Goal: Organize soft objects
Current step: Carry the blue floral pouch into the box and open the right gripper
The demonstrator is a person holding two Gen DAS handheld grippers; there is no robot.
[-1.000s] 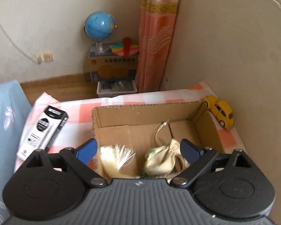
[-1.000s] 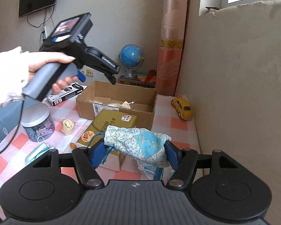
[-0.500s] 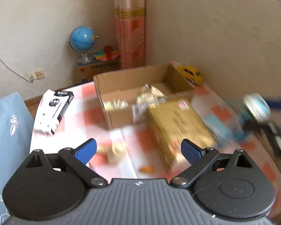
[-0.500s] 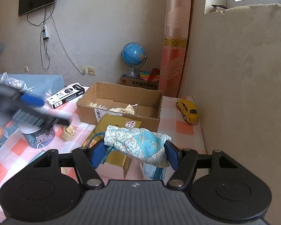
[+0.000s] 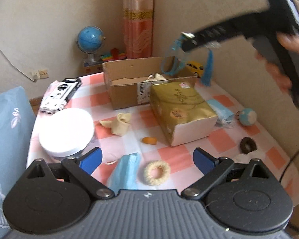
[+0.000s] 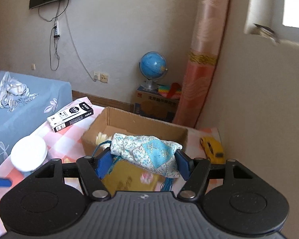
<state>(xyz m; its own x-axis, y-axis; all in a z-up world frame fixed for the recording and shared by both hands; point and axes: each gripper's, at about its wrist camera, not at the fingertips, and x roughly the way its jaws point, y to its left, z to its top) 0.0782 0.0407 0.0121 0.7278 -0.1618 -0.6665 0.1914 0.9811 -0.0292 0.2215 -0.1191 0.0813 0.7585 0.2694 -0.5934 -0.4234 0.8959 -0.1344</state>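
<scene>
Right claw (image 6: pixel 143 160) clamped on a blue patchwork drawstring pouch (image 6: pixel 147 152), held above the near rim of the open cardboard box (image 6: pixel 129 122) toward the table's far edge. Left claw (image 5: pixel 147 160) spread wide and empty over the near edge of the checked table (image 5: pixel 225 137), above a cream fuzzy scrunchie (image 5: pixel 157 172) and a blue face mask (image 5: pixel 125 171). Farther out: gold tissue box (image 5: pixel 181 109) touching the cardboard box, white-lidded jar (image 5: pixel 66 131) by the left edge, yellow toy car (image 6: pixel 212 149) at the far right corner.
</scene>
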